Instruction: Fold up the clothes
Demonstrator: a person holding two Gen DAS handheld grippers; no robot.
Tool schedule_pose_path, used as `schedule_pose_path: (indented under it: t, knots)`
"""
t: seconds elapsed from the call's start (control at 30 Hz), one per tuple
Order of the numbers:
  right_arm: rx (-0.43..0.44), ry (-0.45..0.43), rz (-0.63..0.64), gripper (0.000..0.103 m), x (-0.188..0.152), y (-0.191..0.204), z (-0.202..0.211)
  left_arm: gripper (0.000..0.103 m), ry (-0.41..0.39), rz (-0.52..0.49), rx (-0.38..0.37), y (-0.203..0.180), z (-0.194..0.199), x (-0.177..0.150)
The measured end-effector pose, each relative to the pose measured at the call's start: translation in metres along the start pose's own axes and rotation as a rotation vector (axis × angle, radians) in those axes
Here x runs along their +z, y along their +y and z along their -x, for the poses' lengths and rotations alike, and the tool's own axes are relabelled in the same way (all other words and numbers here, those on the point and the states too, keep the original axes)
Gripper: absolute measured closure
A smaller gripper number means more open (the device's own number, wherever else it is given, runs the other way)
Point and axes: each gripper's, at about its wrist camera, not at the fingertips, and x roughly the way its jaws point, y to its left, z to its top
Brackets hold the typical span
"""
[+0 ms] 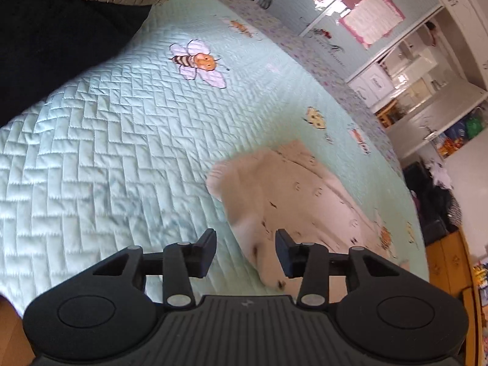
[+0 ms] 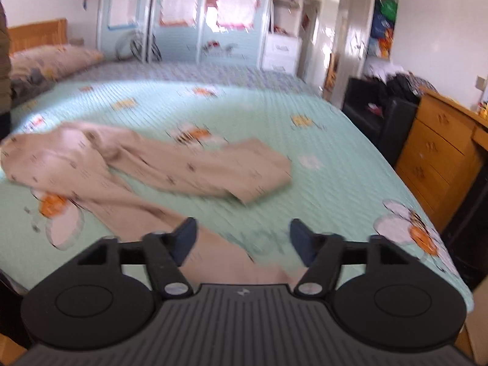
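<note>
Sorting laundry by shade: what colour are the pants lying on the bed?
Beige with small dark printed marks; the pants show best in the right wrist view.

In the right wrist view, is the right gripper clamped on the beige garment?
No: the right gripper stands open, its fingers wide apart above the beige garment, which lies loose on the green quilt.

No lettering is legible; the wardrobe doors (image 2: 186,12) carry posters too blurred to read.

Wide bare stretches of the pale green quilted bedspread (image 2: 320,164) lie open — only the rumpled beige printed garment (image 2: 189,167) interrupts them.
</note>
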Motion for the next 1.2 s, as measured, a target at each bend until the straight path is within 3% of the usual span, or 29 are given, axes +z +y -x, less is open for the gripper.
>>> schedule_pose_path:
  t: [0.17, 0.4, 0.53, 0.67, 0.8, 0.9, 0.93, 0.97, 1.1, 1.2]
  knots:
    - [0.180, 0.026, -0.090, 0.030, 0.010, 0.031, -0.024, 0.054, 0.005, 0.018, 0.046, 0.009, -0.020, 0.017]
    - [0.376, 0.076, -0.027, 0.030, 0.029, 0.113, -0.066, 0.043, 0.015, -0.045, 0.061, 0.013, -0.038, 0.049]
    - [0.411, 0.099, 0.061, 0.030, 0.034, 0.161, -0.089, 0.042, 0.031, -0.063, 0.031, 0.006, -0.045, 0.043]
    - [0.406, 0.112, 0.148, 0.030, 0.031, 0.197, -0.106, 0.041, 0.056, 0.021, -0.010, 0.012, -0.050, 0.025]
    - [0.349, 0.098, 0.213, 0.030, 0.028, 0.211, -0.117, 0.058, 0.071, 0.057, -0.035, 0.016, -0.062, 0.018]
    - [0.323, 0.082, 0.259, 0.030, 0.027, 0.214, -0.122, 0.096, 0.067, 0.046, -0.052, 0.016, -0.057, 0.013]
    - [0.323, 0.092, 0.267, 0.030, 0.027, 0.214, -0.125, 0.098, 0.066, 0.042, -0.059, 0.016, -0.055, 0.011]
    - [0.323, 0.106, 0.273, 0.034, 0.026, 0.214, -0.129, 0.100, 0.064, 0.037, -0.065, 0.016, -0.053, 0.009]
    - [0.331, 0.144, 0.207, 0.087, 0.027, 0.203, -0.138, 0.101, 0.058, 0.018, -0.091, 0.016, -0.043, 0.002]
    - [0.342, 0.144, 0.203, 0.099, 0.027, 0.198, -0.132, 0.101, 0.054, 0.005, -0.110, 0.016, -0.036, -0.003]
